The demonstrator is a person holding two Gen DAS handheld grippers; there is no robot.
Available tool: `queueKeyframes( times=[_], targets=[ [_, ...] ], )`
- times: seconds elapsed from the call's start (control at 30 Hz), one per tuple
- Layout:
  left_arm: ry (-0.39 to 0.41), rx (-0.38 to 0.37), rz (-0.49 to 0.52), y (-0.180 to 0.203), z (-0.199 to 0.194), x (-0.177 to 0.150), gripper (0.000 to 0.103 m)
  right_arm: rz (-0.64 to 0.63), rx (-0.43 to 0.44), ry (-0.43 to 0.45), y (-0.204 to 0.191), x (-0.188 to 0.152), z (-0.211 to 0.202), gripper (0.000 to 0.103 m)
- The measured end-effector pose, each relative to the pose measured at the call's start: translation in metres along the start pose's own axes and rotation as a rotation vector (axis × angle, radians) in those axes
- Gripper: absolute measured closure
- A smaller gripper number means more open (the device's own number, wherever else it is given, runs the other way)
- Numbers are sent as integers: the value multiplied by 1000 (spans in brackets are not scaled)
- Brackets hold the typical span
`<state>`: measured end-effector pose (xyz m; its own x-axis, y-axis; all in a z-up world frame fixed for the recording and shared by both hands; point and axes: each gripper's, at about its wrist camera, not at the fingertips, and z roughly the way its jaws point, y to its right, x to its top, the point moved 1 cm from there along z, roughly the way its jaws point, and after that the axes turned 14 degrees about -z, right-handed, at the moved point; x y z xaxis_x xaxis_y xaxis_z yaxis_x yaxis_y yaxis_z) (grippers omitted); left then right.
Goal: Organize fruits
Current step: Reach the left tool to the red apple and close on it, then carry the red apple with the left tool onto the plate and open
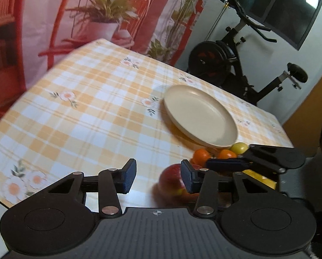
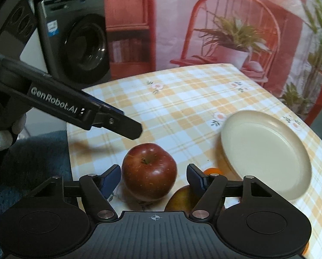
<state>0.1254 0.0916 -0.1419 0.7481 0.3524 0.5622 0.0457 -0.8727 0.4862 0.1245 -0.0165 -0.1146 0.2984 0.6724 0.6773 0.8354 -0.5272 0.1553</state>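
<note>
Dark red apple (image 2: 149, 170) — stem up

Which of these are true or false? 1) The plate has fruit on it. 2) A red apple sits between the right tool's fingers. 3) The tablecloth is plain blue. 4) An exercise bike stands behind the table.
1) False: the plate is bare, and the fruits lie beside it.
2) True: the red apple lies between the right gripper fingers, with gaps on both sides.
3) False: the tablecloth is orange and white check with flowers.
4) True: the exercise bike stands beyond the table's far edge.
</note>
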Motion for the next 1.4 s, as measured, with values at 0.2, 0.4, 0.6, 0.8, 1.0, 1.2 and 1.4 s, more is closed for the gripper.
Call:
queueKeyframes(
  times=[0.2,0.4,0.6,0.8,1.0,1.2,1.4],
  targets=[
    [-40,-45,-23,-2,8,-3,57,-21,23,-28,-1,3,7,44],
    [-91,-97,-55,-6,17,-5,59,-41,29,-49,-2,4,13,45],
    [-122,-143,-123,-13,24,-3,60,-57,26,-65,-1,4,18,45],
    [-133,-168,-162,-17,28,-2,61,-69,22,-65,-1,4,19,46],
    [-124,-175,-165,-18,26,1,62,-56,12,-30,0,1,17,46],
    [-84,-194,-147,-11,24,17,62,-27,-24,38,13,5,8,46],
    [-48,-206,-90,13,27,45,64,2,-65,86,36,13,-1,46]
  ],
)
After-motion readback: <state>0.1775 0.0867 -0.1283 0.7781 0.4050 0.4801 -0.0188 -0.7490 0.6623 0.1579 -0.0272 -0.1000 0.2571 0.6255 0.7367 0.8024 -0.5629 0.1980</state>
